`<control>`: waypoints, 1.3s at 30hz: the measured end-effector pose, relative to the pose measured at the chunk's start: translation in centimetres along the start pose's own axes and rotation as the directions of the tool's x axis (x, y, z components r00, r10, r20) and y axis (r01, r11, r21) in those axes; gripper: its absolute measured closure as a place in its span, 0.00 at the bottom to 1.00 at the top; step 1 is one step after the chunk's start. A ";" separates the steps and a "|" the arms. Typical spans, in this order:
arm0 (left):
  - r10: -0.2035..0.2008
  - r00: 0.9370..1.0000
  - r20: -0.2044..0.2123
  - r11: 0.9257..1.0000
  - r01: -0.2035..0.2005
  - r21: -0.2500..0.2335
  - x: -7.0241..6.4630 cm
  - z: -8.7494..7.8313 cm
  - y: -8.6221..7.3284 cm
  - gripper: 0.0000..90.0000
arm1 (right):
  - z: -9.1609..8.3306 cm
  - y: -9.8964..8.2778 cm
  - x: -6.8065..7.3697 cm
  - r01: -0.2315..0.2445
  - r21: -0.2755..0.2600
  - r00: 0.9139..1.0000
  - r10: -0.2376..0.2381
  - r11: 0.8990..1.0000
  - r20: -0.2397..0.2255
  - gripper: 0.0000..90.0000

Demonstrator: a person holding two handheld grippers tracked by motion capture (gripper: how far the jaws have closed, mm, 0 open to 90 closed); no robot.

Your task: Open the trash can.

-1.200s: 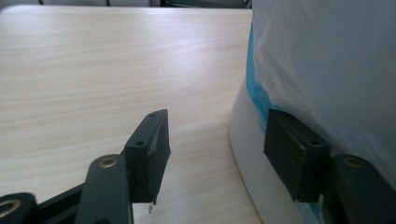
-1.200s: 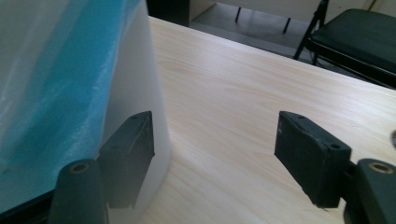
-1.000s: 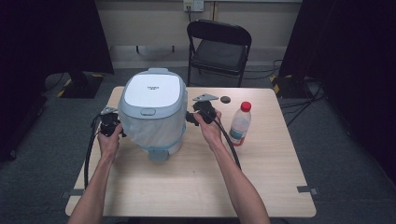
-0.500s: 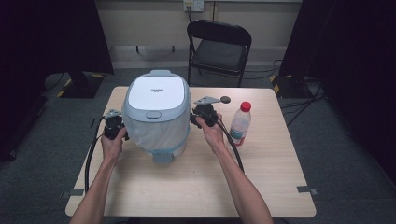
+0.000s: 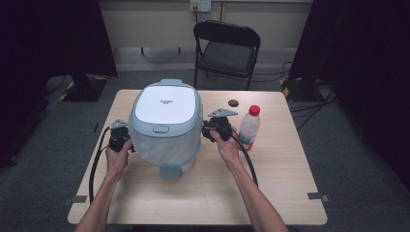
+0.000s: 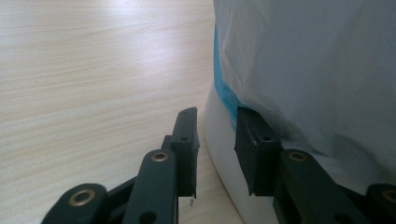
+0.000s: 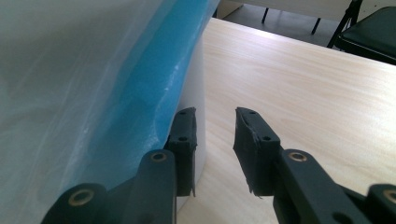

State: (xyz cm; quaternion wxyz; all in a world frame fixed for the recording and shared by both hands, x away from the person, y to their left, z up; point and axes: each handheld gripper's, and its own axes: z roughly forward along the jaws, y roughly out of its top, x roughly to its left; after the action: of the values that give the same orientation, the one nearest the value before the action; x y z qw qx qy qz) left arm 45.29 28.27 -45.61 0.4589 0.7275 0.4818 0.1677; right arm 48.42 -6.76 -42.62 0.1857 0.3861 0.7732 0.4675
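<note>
One cooker (image 5: 167,125) sits at centre frame on the table (image 5: 280,188), lid down, its body wrapped in pale film (image 6: 317,70) over blue, so what is inside cannot be seen. Judging by the flanking hands, the step is getting a hold on both sides. The left gripper (image 6: 215,140) has its jaws apart with nothing clamped, one jaw against the film's lower edge. The right gripper (image 7: 215,140) has just been closing, with only bare gap between its jaws, one jaw beside the blue band. Next, each needs a pinch of film or a firm side press. Right of the cooker stands a capped bottle (image 5: 249,128) — contents unclear.
</note>
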 end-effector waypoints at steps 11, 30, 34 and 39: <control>0.018 0.999 0.036 1.000 -0.019 0.010 -1.7 -1.2 -1.1 0.76 | -2.5 -1.3 0.5 0.038 0.008 0.999 -0.038 0.999 -0.015 0.72; 0.090 0.990 0.104 0.994 -0.097 0.059 -5.2 -3.3 -2.7 0.75 | -6.9 -3.8 1.4 0.047 0.016 0.998 -0.047 0.999 -0.034 0.72; 0.088 0.990 0.113 0.993 -0.096 0.074 -5.4 -3.7 -2.9 0.73 | -7.4 -4.0 1.8 0.058 0.022 0.998 -0.057 0.998 -0.041 0.75; 0.070 0.992 0.102 0.995 -0.077 0.064 -4.9 -3.6 -3.1 0.60 | -7.5 -4.1 1.5 0.057 0.022 0.998 -0.057 0.998 -0.030 0.59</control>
State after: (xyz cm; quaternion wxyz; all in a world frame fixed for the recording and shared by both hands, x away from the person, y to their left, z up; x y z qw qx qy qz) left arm 38.77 26.30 -45.31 0.4509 0.7673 0.4367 0.1317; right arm 40.90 -11.05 -42.40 0.1833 0.3591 0.7918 0.4589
